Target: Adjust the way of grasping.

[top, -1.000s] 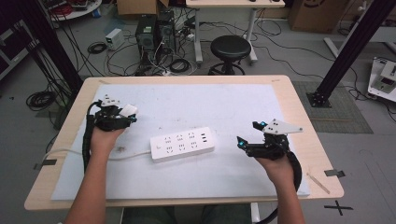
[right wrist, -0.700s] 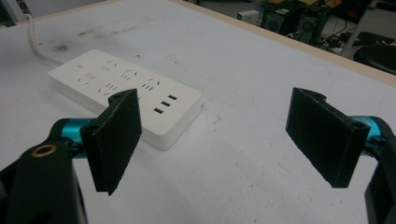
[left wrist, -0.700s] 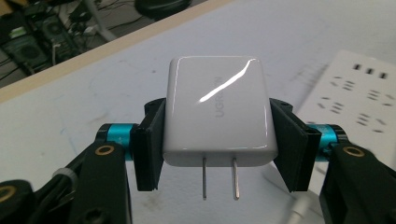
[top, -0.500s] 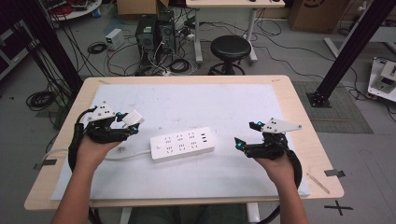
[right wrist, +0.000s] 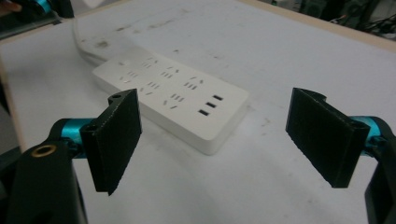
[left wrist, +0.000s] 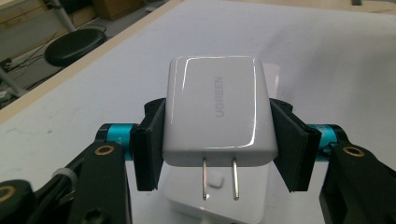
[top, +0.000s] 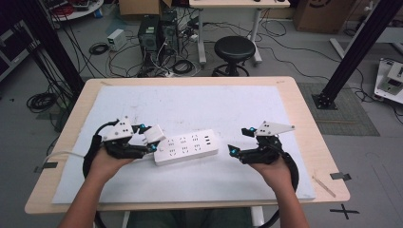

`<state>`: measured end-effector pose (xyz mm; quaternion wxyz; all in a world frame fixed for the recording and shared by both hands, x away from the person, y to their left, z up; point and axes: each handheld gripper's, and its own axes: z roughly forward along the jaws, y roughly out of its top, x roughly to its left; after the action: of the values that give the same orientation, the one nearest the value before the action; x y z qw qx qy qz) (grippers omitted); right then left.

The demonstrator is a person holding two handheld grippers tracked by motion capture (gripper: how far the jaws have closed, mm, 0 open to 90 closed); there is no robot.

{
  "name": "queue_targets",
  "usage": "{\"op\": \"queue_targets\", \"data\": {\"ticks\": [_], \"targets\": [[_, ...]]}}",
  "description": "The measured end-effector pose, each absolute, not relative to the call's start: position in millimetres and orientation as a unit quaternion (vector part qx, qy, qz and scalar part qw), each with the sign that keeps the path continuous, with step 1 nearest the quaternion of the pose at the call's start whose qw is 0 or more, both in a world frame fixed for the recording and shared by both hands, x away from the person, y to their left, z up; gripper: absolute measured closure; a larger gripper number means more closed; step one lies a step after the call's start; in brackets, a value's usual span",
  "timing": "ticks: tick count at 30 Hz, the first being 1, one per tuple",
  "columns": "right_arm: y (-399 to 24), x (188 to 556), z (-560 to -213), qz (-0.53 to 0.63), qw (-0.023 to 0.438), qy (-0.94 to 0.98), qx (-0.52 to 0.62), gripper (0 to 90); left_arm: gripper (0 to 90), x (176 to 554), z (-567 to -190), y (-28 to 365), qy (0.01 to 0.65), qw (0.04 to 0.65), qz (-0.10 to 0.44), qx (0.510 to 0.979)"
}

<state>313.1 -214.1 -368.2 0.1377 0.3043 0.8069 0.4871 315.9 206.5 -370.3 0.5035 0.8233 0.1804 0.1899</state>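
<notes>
L gripper [left wrist: 217,140] clamped on white UGREEN charger [left wrist: 217,112], prongs down, power strip [top: 186,147] just below/ahead, long axis crosswise; R gripper [right wrist: 224,140] wide open, empty.

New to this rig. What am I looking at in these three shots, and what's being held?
No robot here: a person holds a set of two-jaw tongs in each hand at a table. One picture is from a fixed camera overhead; the other two come from cameras riding on each set of tongs, looking along its black jaws. A white power strip lies on a white mat. The left tongs are shut on a white charger plug, its two prongs pointing down over the strip's end. The right tongs are open with nothing between the jaws, pointing at the strip's other end.
</notes>
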Motion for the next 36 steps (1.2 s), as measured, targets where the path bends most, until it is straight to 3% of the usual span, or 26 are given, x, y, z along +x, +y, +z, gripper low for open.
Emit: {"op": "queue_targets", "data": {"ticks": [10,19,32,36], "targets": [[-186,307,-384,0.503,0.045,0.802,0.317,18.7,42.5,281,-382,171,0.061,0.492,0.236,0.836],[-167,303,-398,0.535,-0.06,0.78,0.318,18.7,42.5,266,-387,144,-0.001,0.484,0.273,0.832],[-141,301,-414,0.562,-0.139,0.757,0.303,18.9,42.4,254,-397,121,-0.062,0.469,0.315,0.823],[-134,303,-420,0.573,-0.16,0.748,0.295,26.4,42.5,252,-399,116,-0.068,0.467,0.319,0.822]]}}
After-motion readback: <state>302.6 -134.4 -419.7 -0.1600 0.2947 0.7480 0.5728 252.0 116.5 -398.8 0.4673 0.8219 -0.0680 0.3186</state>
